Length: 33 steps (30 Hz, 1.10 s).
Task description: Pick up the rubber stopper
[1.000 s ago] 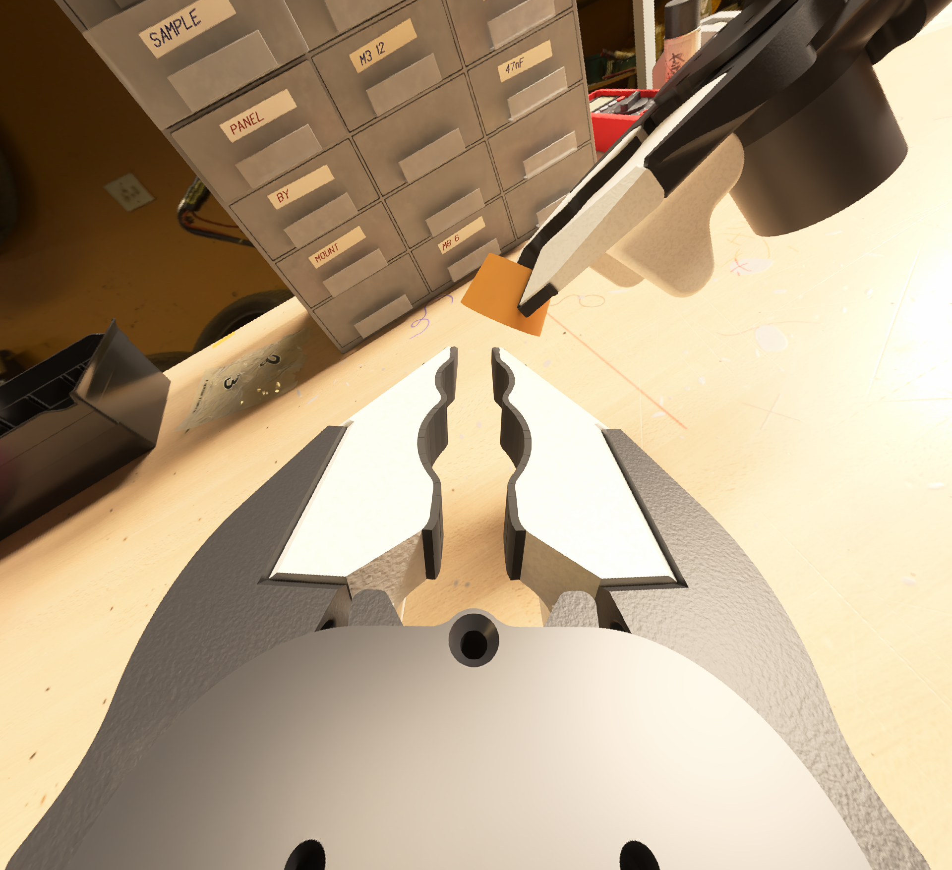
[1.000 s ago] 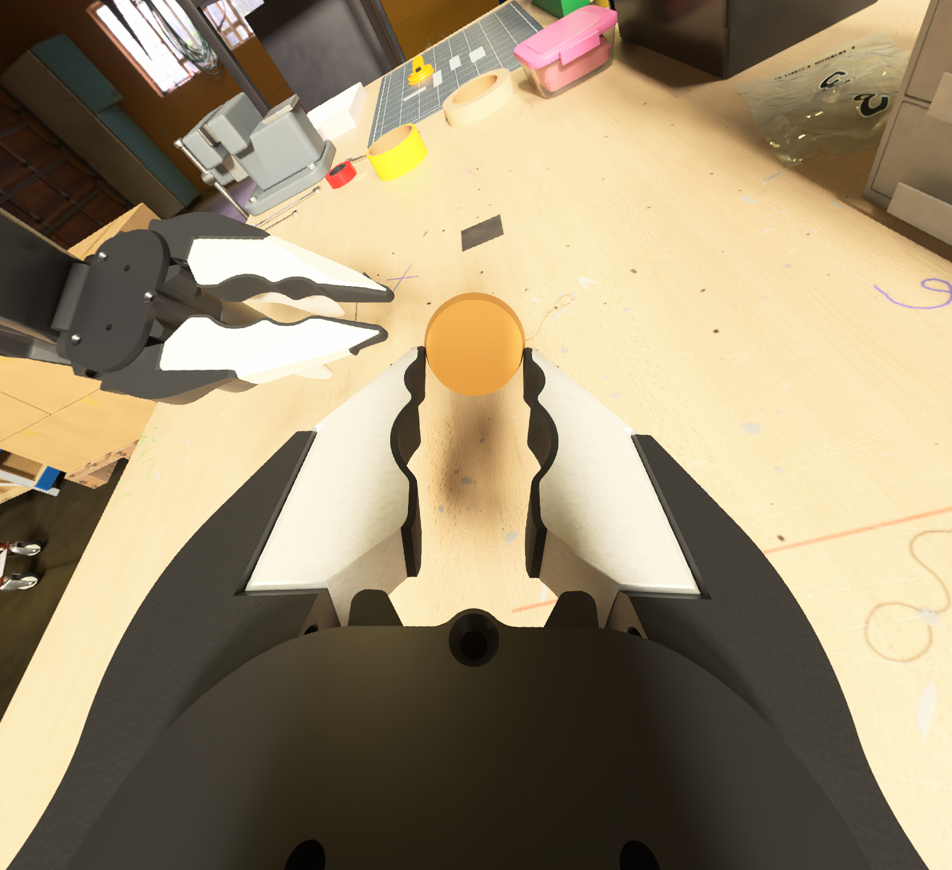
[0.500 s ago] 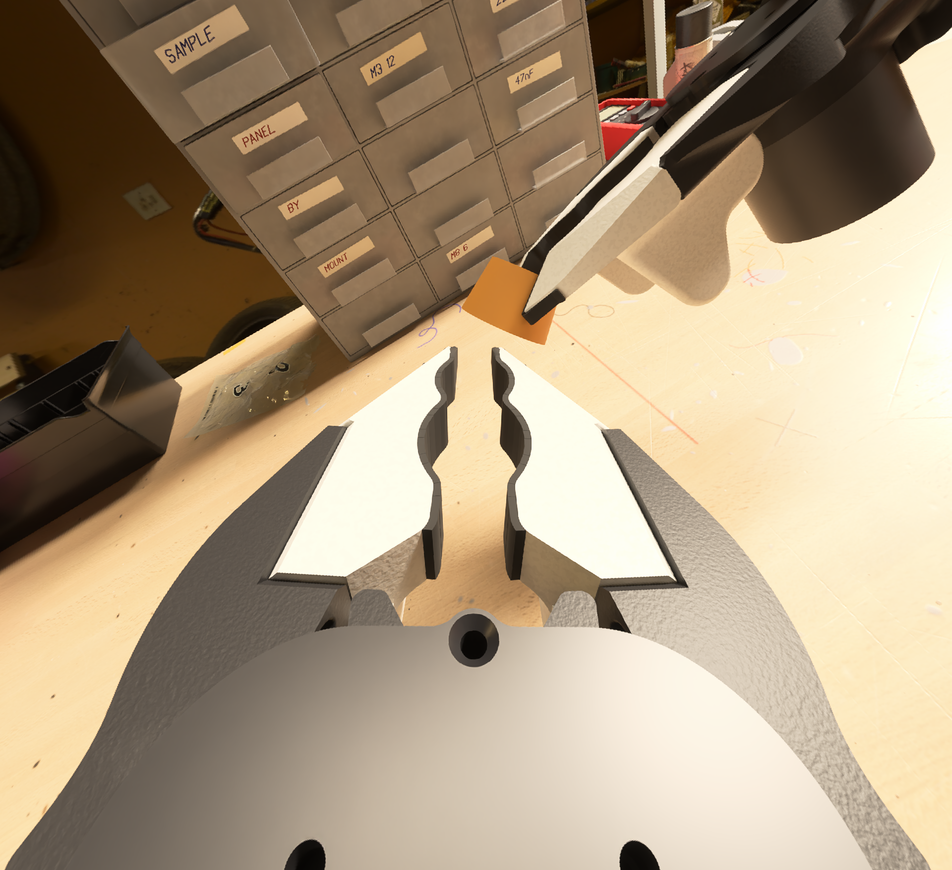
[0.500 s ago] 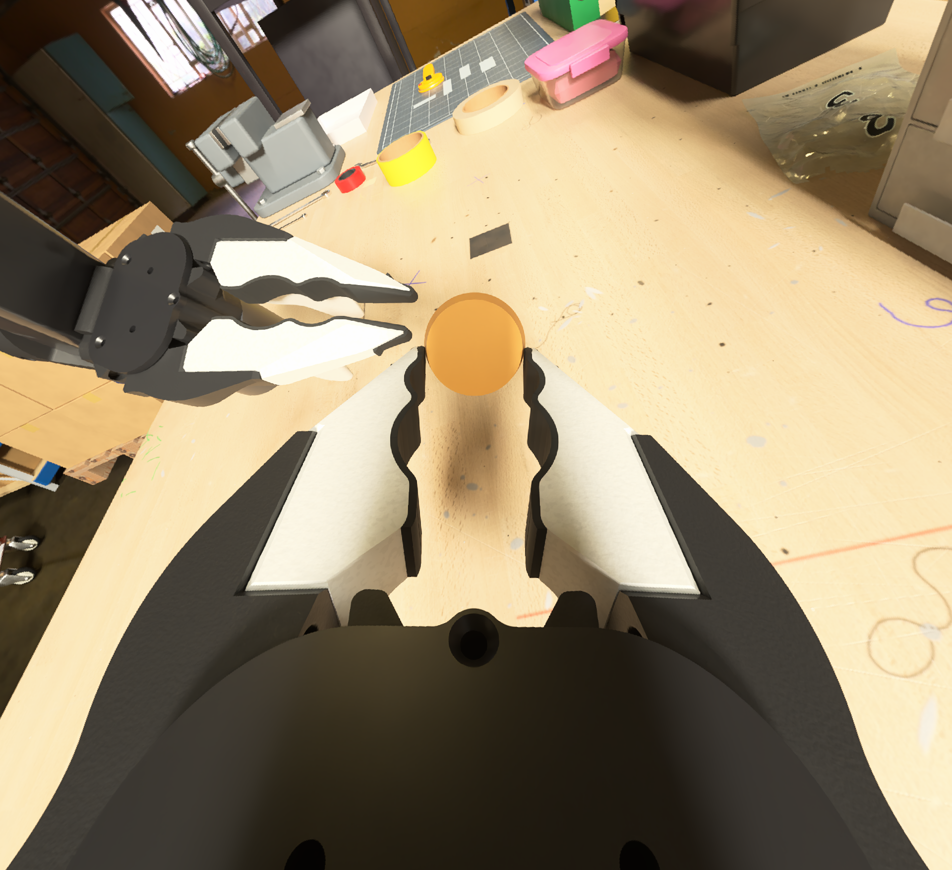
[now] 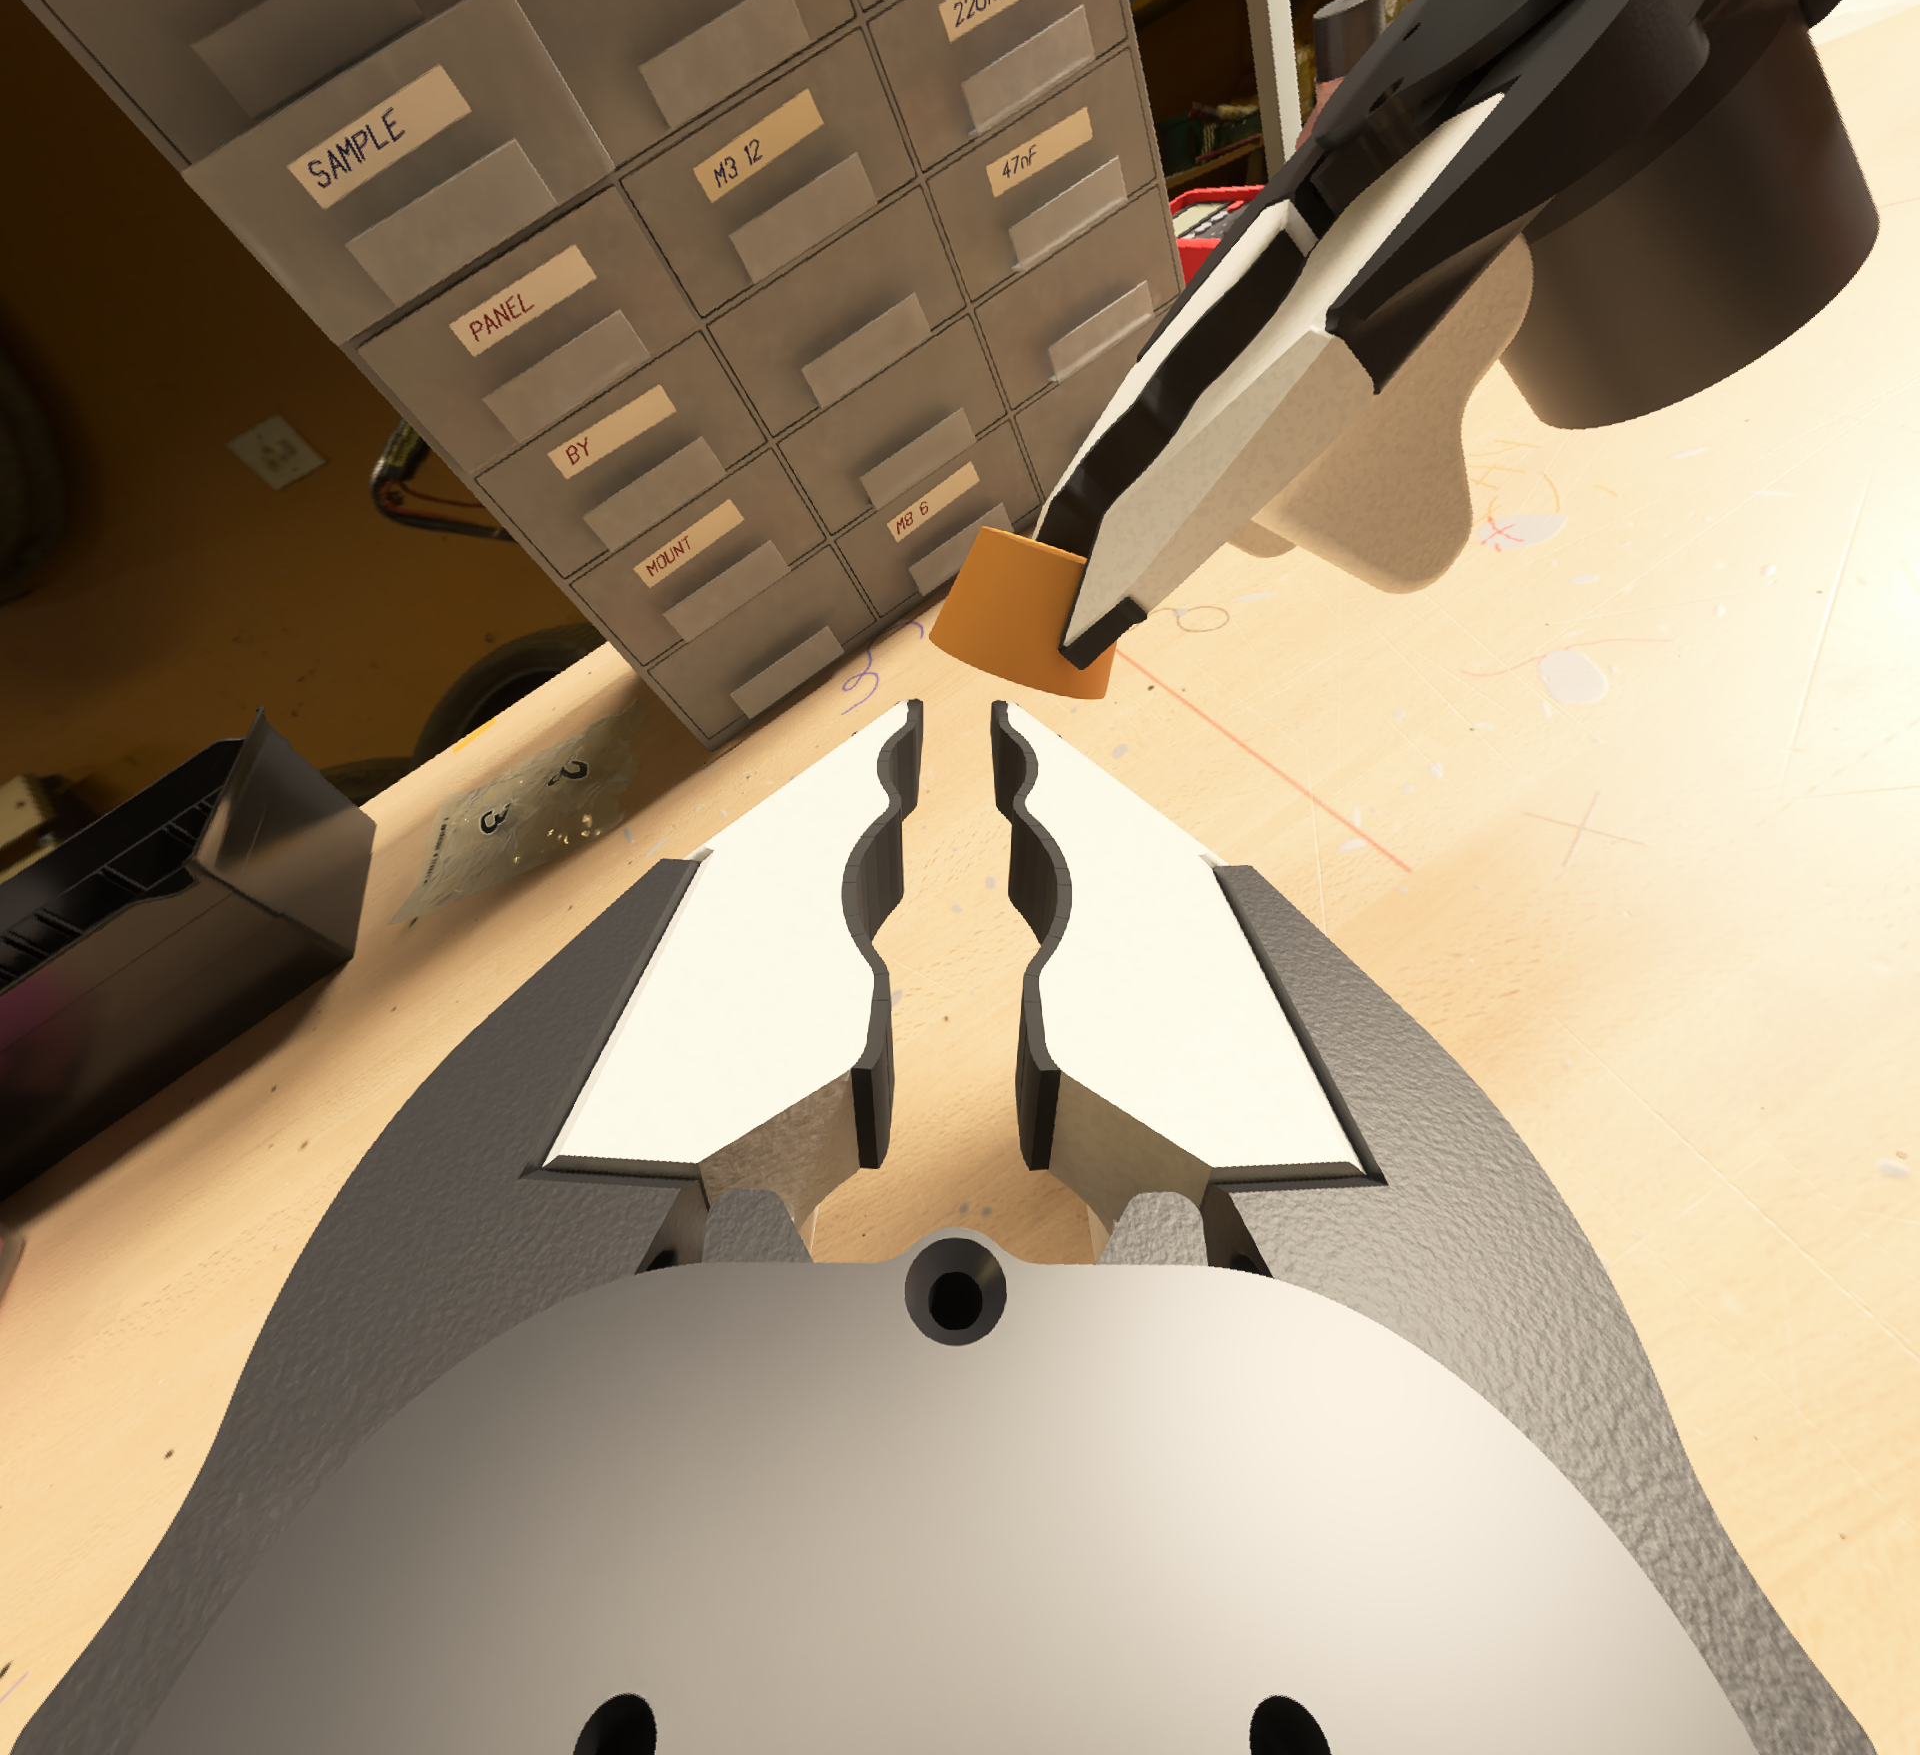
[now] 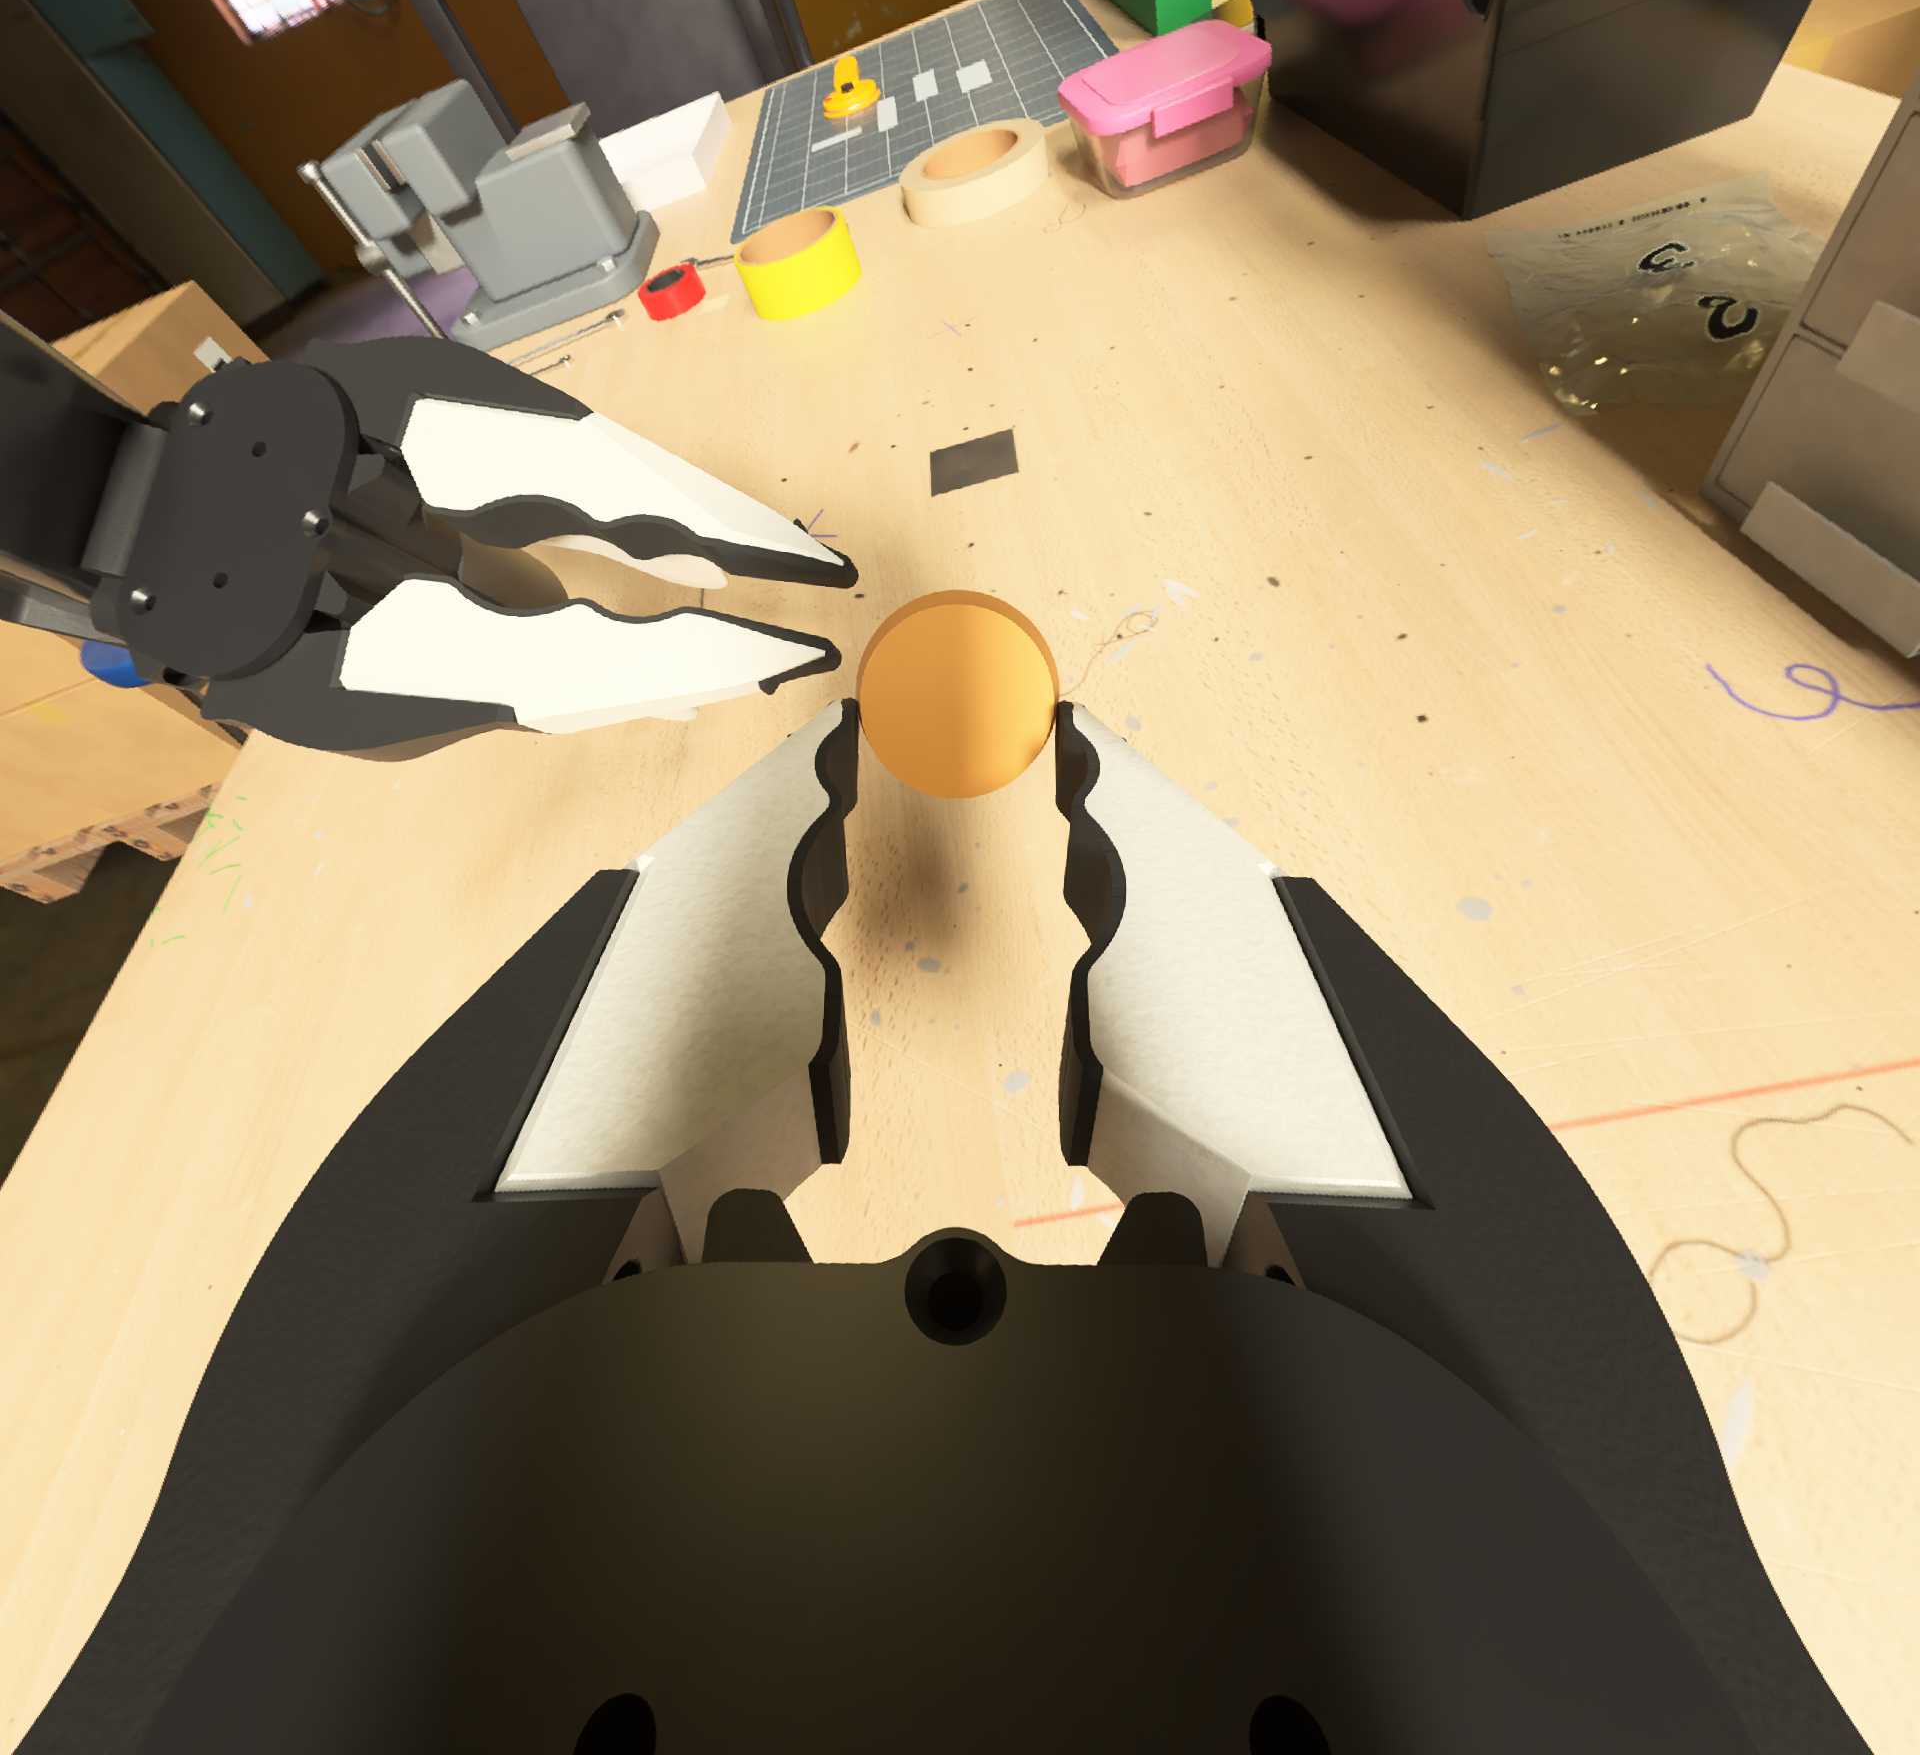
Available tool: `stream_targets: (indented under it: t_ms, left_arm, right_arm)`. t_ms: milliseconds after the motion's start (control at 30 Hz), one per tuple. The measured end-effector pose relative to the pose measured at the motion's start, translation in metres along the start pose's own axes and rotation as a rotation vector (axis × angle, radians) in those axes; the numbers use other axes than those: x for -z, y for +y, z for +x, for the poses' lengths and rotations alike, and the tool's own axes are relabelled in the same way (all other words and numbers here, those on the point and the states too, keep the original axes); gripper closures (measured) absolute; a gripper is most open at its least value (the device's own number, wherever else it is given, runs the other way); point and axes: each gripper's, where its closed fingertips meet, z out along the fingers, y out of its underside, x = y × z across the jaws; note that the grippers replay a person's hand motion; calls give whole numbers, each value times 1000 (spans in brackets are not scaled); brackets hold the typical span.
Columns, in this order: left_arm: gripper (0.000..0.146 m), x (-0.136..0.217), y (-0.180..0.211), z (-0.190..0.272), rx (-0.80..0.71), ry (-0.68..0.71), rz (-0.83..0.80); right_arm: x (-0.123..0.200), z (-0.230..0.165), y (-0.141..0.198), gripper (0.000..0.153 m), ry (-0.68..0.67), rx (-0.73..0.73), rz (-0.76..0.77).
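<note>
Two tongs near: right tongs (image 6: 956, 718) clamped on orange rubber stopper (image 6: 956, 692), raised above wooden surface (image 6: 1299, 510); left tongs (image 5: 954, 718) narrow, empty, just beside. Best lifted straight and slow, squeeze held firm, clear of left tips.

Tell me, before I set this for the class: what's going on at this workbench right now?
The right hand-held gripper has its fingertips shut on an orange rubber stopper and holds it above the wooden workbench; a shadow lies below the stopper. The left hand-held gripper holds nothing; its jaws stand a little apart, tips pointing at the stopper from close by. A grey drawer cabinet stands behind it.
</note>
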Motion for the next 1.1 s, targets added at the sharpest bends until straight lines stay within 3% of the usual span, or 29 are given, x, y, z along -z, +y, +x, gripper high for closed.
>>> stream_targets:
  t_ms: [633,1100]
  left_arm:
    - [133,6,-14,-5,-165,97,2]
    - [134,7,-32,-6,-130,-22,126]
  right_arm:
    - [7,-8,-10,115,81,130,-55]
    - [14,-10,-24,115,84,105,18]
